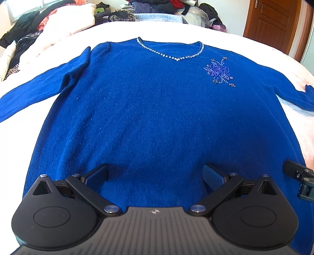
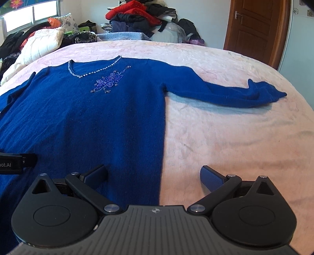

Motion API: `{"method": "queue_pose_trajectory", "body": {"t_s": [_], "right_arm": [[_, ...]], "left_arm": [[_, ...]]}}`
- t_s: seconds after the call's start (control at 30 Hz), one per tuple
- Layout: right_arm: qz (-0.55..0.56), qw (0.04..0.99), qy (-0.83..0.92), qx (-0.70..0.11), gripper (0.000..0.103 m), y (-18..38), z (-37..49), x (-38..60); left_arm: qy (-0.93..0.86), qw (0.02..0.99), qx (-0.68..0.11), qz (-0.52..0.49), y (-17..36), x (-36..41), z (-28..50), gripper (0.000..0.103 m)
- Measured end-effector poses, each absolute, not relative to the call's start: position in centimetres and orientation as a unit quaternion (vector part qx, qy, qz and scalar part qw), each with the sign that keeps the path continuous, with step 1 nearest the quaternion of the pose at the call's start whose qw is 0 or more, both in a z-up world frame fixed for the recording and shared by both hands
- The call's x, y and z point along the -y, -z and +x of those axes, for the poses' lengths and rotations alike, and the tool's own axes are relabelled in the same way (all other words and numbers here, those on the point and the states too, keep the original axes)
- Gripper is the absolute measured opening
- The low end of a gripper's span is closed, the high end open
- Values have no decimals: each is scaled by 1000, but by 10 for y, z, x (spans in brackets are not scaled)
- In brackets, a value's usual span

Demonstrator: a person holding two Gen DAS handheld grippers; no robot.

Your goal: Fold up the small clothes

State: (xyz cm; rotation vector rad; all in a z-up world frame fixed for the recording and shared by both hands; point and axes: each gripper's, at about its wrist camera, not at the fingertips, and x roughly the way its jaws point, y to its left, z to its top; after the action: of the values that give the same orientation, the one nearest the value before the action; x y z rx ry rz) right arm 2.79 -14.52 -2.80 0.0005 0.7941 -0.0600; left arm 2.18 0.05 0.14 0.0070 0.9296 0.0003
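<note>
**Blue sweater spread flat on bed, both grippers released near its hem**

In the left wrist view, a pile of clothes (image 1: pixel 29 37) fills the upper left of the frame, beyond the edge of the bed (image 1: pixel 121 29). The left sleeve (image 1: pixel 33 94) runs toward the left edge. The sweater (image 1: pixel 157 109) lies face up across the middle, its neckline (image 1: pixel 172 56) trimmed with beads in the upper centre. Right of the neckline sits a beaded flower (image 1: pixel 218 71). At the bottom centre the left gripper (image 1: pixel 155 176) hangs over the sweater's lower part, its jaws spread wide with nothing between them. At the right edge, low in the frame, part of the right gripper (image 1: pixel 302 180) shows. A wooden door (image 1: pixel 272 23) stands in the upper right.

In the right wrist view, a window (image 2: pixel 31 15) is in the upper left, with a pillow (image 2: pixel 39 47) below it. A piece of the left gripper (image 2: pixel 17 162) enters at the left edge, low down. The sweater (image 2: pixel 88 121) covers the left half of the frame. More piled clothes (image 2: pixel 137 17) sit at the top centre. At the bottom centre the right gripper (image 2: pixel 154 174) is spread wide and empty, straddling the sweater's right side edge: one finger over the knit, the other over the pink bedcover. The right sleeve (image 2: pixel 225 92) stretches out toward the right, flat on the bed (image 2: pixel 235 137).
</note>
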Motion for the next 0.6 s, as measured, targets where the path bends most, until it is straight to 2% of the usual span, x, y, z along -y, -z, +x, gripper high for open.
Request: {"method": "queue_pose_trajectory", "body": {"t_s": [0.33,0.6], "right_arm": [[-13,931,20,-364,103,1,59,157],[24,939,19,-343,103,-21,86,181]], "left_arm": [[-1,896,-444,7,-1,2,38,103],[-5,900,-436,6,1,6,68,103]]}}
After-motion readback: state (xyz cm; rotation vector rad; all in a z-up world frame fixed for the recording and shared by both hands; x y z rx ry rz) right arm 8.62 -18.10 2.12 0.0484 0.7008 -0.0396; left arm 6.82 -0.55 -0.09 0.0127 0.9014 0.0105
